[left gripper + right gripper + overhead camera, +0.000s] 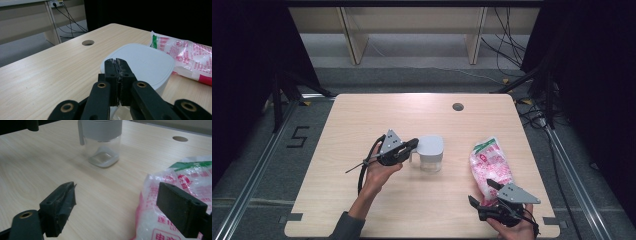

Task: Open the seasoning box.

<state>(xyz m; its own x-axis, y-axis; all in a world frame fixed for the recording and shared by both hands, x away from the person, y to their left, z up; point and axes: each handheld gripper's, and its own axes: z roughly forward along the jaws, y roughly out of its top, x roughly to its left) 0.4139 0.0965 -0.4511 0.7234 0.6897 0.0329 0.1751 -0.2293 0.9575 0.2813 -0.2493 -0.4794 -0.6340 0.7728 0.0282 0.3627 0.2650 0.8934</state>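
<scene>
Nearest to me, at the table's [362,120] near edge, my right gripper [484,196] is resting in my right hand [513,229] with its jaws standing wide apart. Nothing is pinched between them. In the right gripper view, one jaw is sitting over bare wood and the other is lying against the near end of the pink and white plastic bag [180,195], which looks filled with something white and grainy. That bag [490,165] is lying flat on the right half of the table, stretching away from me, with a green band at its far end.

My left hand [377,172] is holding the left gripper [413,145] near the middle of the table, pointing it to the right at the clear jar [430,154]. Its jaws are pressing together, fully closed; in the left gripper view their tips [115,62] are meeting just at the near rim of the jar's white lid [147,65]. I cannot tell whether anything thin is caught between them. The jar is standing upright, lid on, with a grey handle [80,135] on its side, well apart from the bag.

A round cable hole [457,106] is sitting in the tabletop near the far edge.
</scene>
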